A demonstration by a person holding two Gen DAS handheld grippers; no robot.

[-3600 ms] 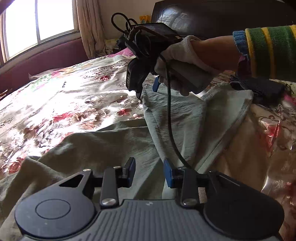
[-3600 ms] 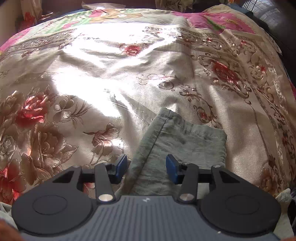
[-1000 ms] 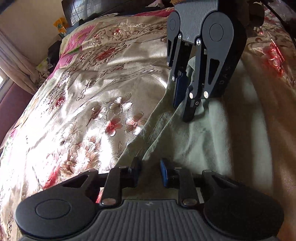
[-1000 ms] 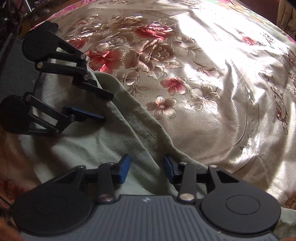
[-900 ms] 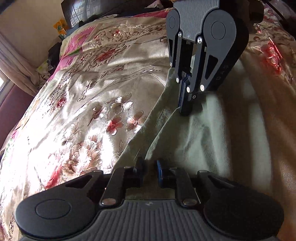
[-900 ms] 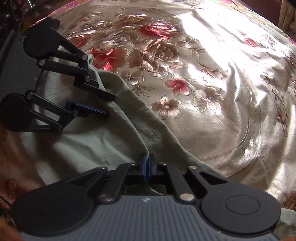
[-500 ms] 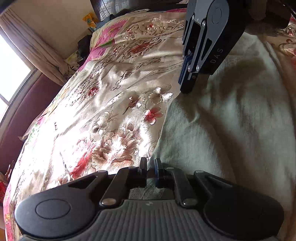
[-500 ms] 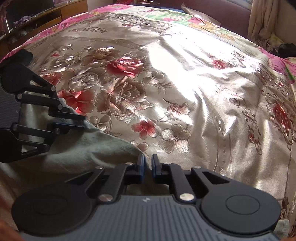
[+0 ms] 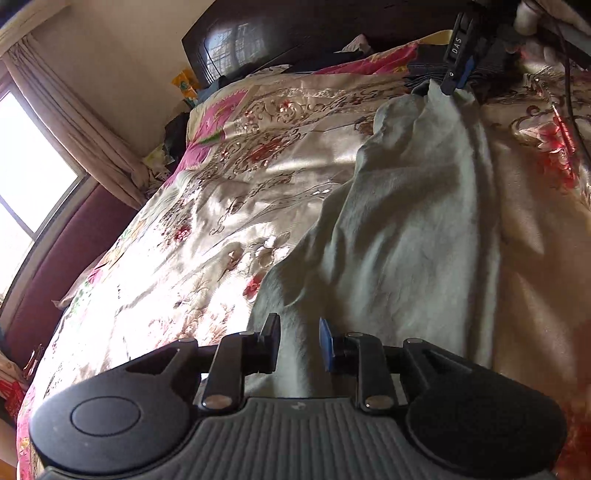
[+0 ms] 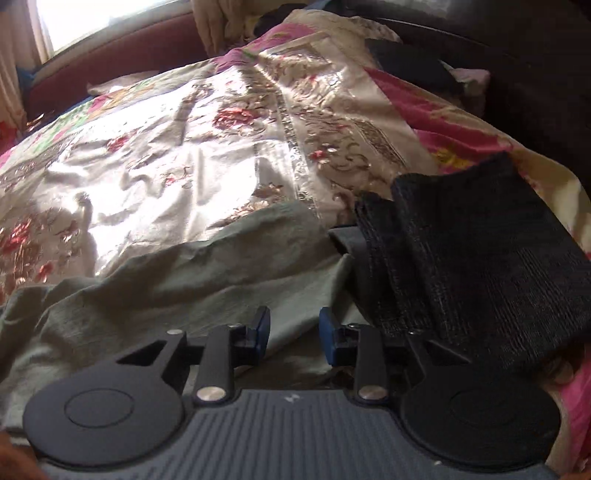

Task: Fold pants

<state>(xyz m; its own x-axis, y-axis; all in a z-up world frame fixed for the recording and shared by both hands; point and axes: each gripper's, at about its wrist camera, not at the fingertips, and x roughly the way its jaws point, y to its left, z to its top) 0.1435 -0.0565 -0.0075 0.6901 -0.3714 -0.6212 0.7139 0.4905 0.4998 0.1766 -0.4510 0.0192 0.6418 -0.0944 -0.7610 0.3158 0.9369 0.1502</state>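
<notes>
Grey-green pants lie in a long rumpled strip on the floral bedspread. In the left wrist view the strip runs from my left gripper up to my right gripper near the headboard. The left jaws are opening: the pads stand apart with a ridge of cloth between them, not pinched. In the right wrist view my right gripper hangs just over the pants. Its jaws are opening too, and the blue pads press on nothing.
A folded black knit garment lies right of the right gripper, partly on the pants' end. A dark headboard closes the far side. A window and curtain are at the left. Bare bedspread spreads left of the pants.
Both grippers were shut on the pants' edge and now stand parted. The right gripper swung away toward the headboard and rolled, so the pants now stretch out between the two.
</notes>
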